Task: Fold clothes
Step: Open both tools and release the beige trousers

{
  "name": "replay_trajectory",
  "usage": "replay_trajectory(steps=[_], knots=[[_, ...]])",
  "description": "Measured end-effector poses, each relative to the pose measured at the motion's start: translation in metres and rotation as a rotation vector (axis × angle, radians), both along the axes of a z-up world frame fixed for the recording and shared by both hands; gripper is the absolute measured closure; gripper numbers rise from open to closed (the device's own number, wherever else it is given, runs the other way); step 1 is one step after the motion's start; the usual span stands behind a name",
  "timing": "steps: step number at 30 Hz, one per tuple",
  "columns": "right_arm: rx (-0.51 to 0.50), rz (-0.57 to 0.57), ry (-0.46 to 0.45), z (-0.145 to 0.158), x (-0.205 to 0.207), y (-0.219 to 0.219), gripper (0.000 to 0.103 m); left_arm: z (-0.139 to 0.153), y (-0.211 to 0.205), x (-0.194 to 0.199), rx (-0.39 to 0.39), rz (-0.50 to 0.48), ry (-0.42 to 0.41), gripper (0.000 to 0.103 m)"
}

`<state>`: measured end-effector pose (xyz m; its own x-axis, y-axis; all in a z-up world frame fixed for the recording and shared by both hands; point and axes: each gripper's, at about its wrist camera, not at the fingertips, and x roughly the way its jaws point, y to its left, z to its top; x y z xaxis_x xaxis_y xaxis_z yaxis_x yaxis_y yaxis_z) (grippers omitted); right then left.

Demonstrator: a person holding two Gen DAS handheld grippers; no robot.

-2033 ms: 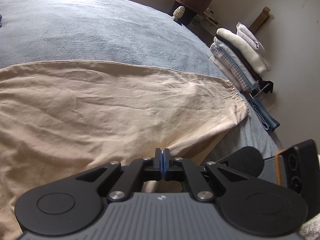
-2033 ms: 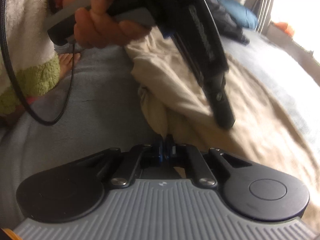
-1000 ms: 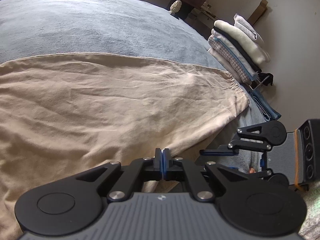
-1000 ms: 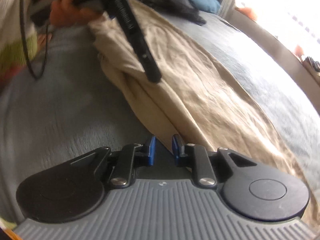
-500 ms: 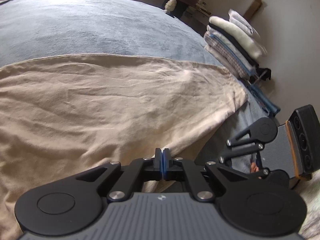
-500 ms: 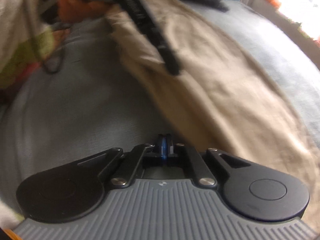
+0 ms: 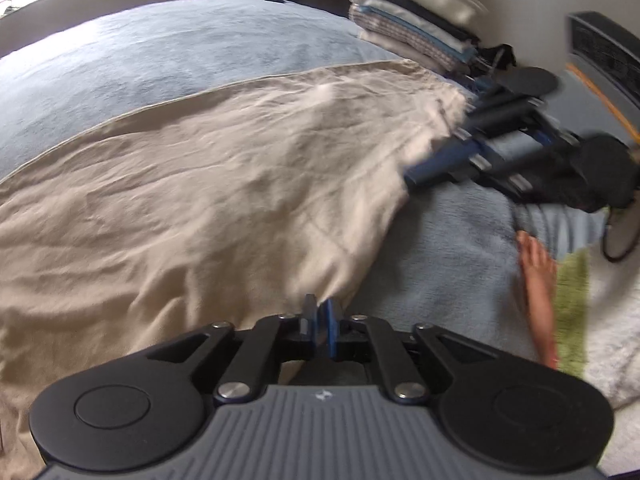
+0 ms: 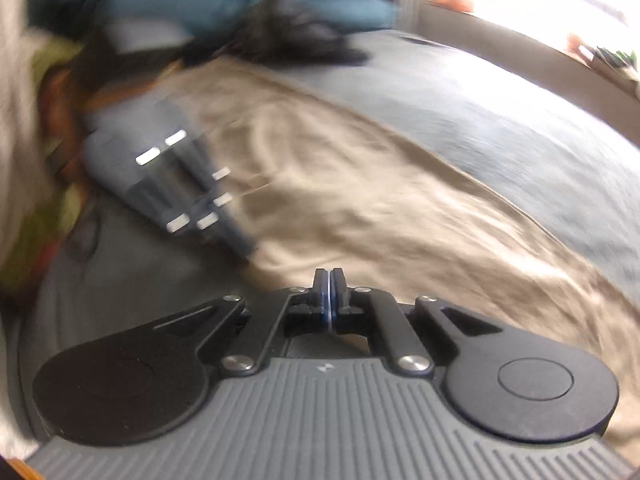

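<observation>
**A:** Where does your cloth lie?

**B:** The beige garment [image 7: 208, 184] is spread wide and wrinkled over the grey-blue bed cover [image 7: 168, 52], one edge running down toward you. A folded stack of clothes [image 7: 412, 20] sits at the far corner.

**A:** And your grippers?

**B:** Your left gripper [image 7: 319, 312] has its jaws opening, a narrow gap between the blue pads right at the garment's near edge; I judge the fabric is no longer pinched. Your right gripper [image 8: 328, 284] is closed, pads together; whether any fabric is caught between them I cannot tell through the blur.

**A:** How will it handle?

**B:** Likely light, thin and limp, a soft woven cotton that creases and sags. Take it by the hemmed edge or a corner, both ends together, so it lifts flat and doesn't bunch.
</observation>
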<state>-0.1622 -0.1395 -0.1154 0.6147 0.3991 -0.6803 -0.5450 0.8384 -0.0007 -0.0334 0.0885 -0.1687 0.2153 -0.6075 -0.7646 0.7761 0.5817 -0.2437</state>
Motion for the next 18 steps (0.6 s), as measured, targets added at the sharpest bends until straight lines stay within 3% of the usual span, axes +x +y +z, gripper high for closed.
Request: replay_trajectory(steps=[4, 7, 10, 13, 15, 18], knots=[[0.105, -0.14, 0.027, -0.004, 0.015, -0.018, 0.101, 0.015, 0.006, -0.005, -0.098, -0.049, 0.013, 0.087], [0.188, -0.231, 0.036, -0.01, 0.027, -0.032, 0.1, 0.02, 0.011, 0.0, -0.144, 0.008, 0.017, 0.087], [0.234, -0.276, 0.017, -0.019, 0.04, -0.033, 0.1, 0.008, 0.007, 0.011, -0.064, 0.089, 0.015, 0.087], [0.229, -0.297, -0.001, -0.028, 0.053, -0.026, 0.1, -0.007, -0.004, 0.007, 0.044, 0.068, -0.039, 0.091], [0.22, -0.329, -0.013, -0.034, 0.062, -0.024, 0.1, -0.007, -0.008, -0.002, 0.065, 0.033, -0.09, 0.091], [0.186, -0.402, -0.035, -0.043, 0.071, -0.031, 0.1, -0.008, -0.008, -0.005, 0.068, 0.015, -0.101, 0.091]])
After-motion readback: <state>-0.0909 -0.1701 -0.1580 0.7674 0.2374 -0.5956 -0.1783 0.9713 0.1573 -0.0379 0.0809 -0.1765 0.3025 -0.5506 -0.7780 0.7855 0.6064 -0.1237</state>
